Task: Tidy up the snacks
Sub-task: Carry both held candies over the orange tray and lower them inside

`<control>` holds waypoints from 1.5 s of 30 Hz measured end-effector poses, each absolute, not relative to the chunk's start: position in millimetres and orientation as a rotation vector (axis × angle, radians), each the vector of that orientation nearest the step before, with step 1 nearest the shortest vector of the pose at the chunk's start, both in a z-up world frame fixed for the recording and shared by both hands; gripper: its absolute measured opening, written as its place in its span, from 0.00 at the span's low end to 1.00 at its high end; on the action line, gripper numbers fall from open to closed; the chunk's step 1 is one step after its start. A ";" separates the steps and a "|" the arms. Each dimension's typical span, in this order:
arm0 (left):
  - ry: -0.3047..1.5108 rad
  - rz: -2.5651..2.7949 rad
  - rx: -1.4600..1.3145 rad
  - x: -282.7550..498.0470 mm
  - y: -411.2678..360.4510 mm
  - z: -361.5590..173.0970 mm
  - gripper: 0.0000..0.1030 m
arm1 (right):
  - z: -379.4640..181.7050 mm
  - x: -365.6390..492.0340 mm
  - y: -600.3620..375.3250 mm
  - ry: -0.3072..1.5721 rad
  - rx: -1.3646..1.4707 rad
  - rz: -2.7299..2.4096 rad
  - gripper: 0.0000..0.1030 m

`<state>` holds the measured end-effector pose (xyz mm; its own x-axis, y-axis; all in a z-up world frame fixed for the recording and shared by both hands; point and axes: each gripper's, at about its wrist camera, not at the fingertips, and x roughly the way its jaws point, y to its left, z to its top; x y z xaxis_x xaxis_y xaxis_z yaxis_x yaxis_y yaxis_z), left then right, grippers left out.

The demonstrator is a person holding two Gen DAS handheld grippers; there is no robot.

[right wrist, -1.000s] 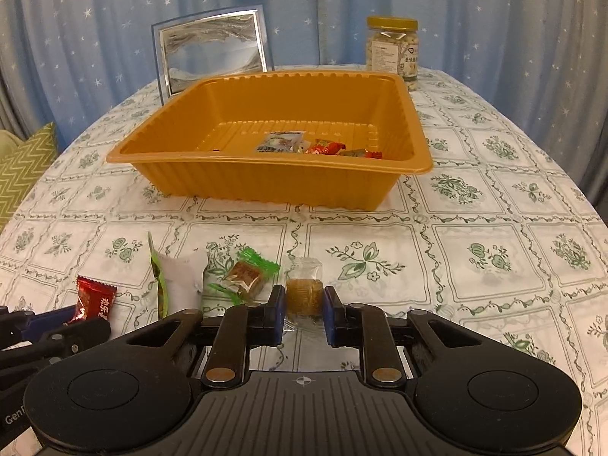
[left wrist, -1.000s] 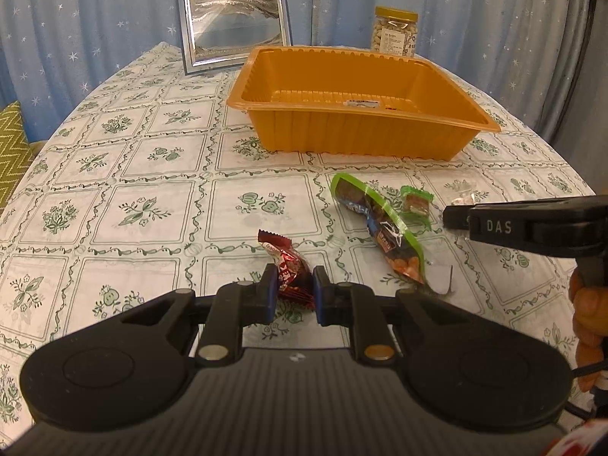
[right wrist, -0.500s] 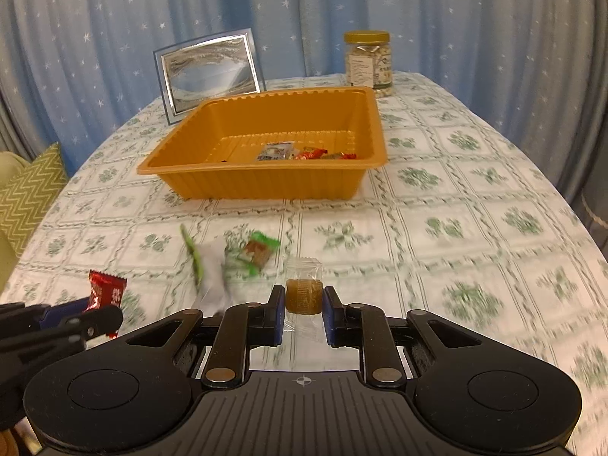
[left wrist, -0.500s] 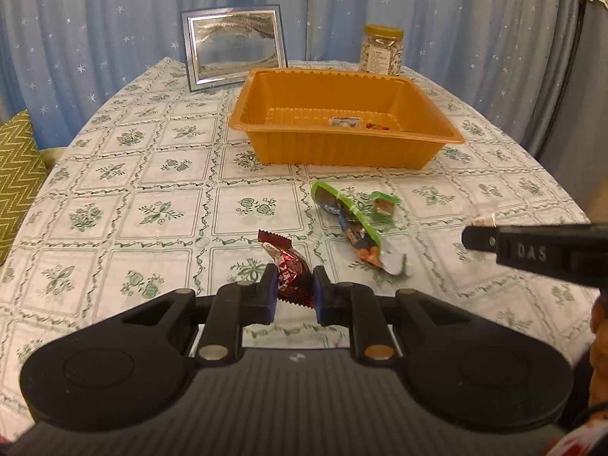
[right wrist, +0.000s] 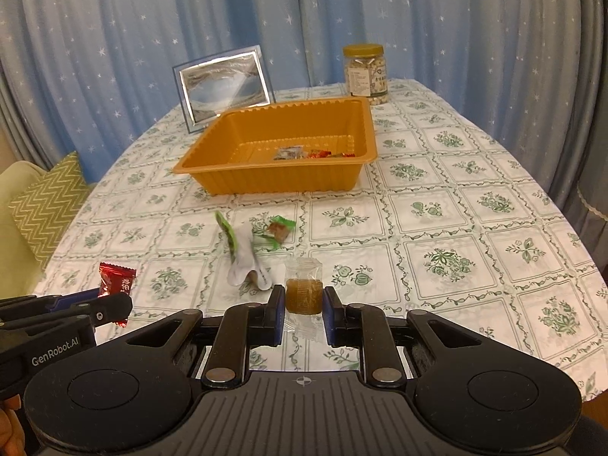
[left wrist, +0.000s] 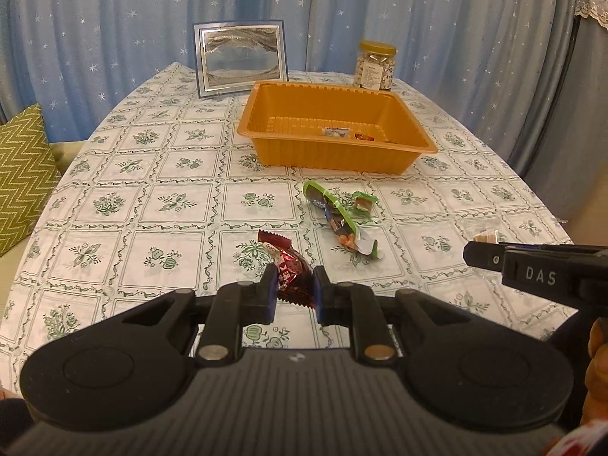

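Observation:
My left gripper [left wrist: 292, 288] is shut on a dark red wrapped candy [left wrist: 288, 266] and holds it above the tablecloth. My right gripper [right wrist: 303, 309] is shut on a clear packet with a brown cake [right wrist: 304, 294], also lifted. The orange tray [left wrist: 266, 152] stands beyond, with a few small snacks [right wrist: 304, 153] inside. A long green snack bag [left wrist: 336, 220] and a small green-wrapped sweet [left wrist: 363, 202] lie on the cloth between the grippers and the tray. The tray also shows in the right wrist view [right wrist: 266, 180].
A framed picture [left wrist: 240, 59] and a jar with a yellow lid [left wrist: 374, 65] stand behind the tray. Blue star curtains hang behind the table. A green zigzag cushion [left wrist: 19, 167] lies off the table's left edge. The floral tablecloth [left wrist: 152, 205] covers the table.
Both grippers have risen and pulled back from the table with their snacks held, so the tray and the loose snacks look farther away.

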<state>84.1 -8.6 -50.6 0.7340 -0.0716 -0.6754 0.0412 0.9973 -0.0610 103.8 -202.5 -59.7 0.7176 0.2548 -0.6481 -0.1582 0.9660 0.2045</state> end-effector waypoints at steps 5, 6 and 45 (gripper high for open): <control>0.732 -0.065 -0.042 77.5 -10.0 -42.4 0.16 | -50.9 96.2 -202.3 0.725 0.130 0.229 0.20; 0.730 -0.066 -0.043 76.6 -10.1 -40.8 0.16 | -49.6 95.4 -202.5 0.723 0.129 0.229 0.20; 0.663 -0.152 -0.012 216.2 -18.0 -5.8 0.16 | -15.0 221.2 -213.8 0.686 0.137 0.253 0.20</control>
<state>216.2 -18.0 -5.8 0.7772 -0.1442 -0.6125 0.1363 0.9889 -0.0599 221.2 -213.8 -15.0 0.7445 0.2751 -0.6083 -0.1855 0.9605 0.2074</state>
